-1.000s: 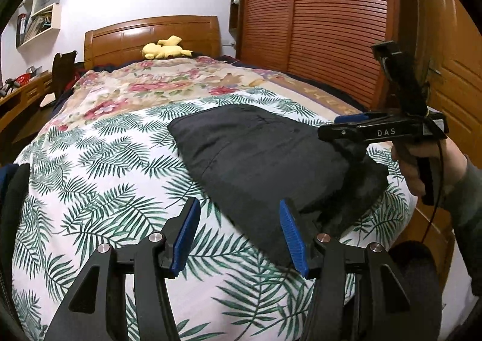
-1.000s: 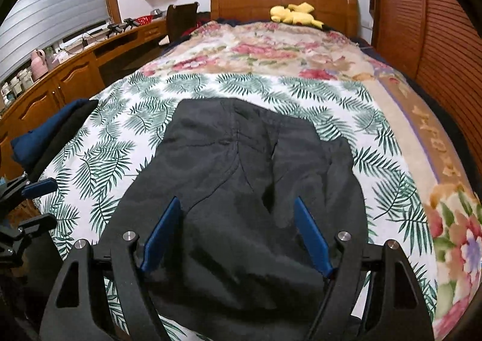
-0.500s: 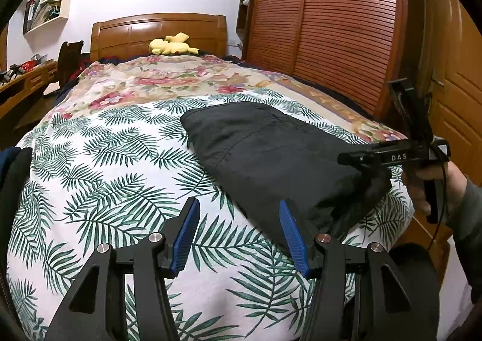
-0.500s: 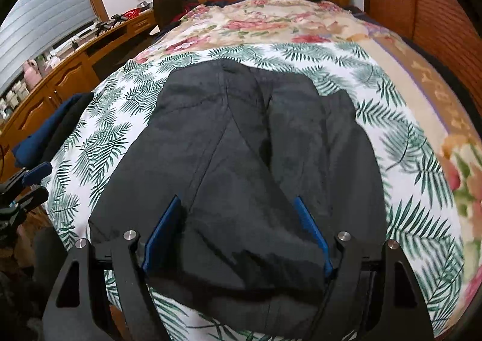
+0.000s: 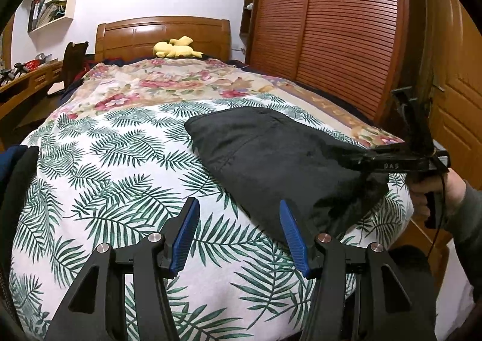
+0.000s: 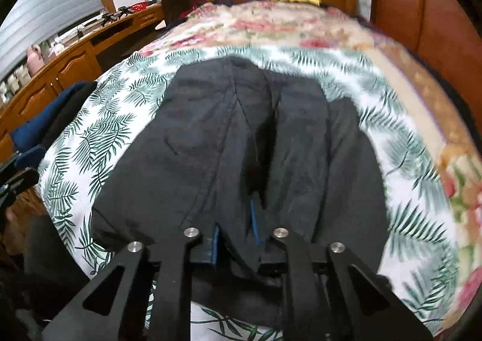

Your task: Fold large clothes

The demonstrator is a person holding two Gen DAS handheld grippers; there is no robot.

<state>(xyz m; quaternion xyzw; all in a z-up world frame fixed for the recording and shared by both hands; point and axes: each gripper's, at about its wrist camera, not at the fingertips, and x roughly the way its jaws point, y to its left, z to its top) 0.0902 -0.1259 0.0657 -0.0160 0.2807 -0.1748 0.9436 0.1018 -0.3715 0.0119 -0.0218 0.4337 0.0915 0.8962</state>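
Observation:
A black garment [image 5: 271, 157] lies folded on the palm-leaf bedspread [image 5: 114, 166] near the foot of the bed. It fills the middle of the right wrist view [image 6: 211, 142]. My left gripper [image 5: 238, 232] is open and empty, just above the bedspread, left of the garment's near corner. My right gripper [image 6: 235, 226] is shut on a fold at the garment's near edge. It also shows in the left wrist view [image 5: 358, 160], at the garment's right end.
A pile of dark blue and black clothes [image 5: 15, 178] lies at the bed's left edge. A yellow plush toy [image 5: 174, 48] sits by the wooden headboard [image 5: 162, 35]. A slatted wardrobe [image 5: 328, 24] stands on the right, a wooden desk [image 6: 75, 51] on the left.
My right gripper has closed on the garment's near edge; it was open over it before. My left gripper stayed open and shifted slightly.

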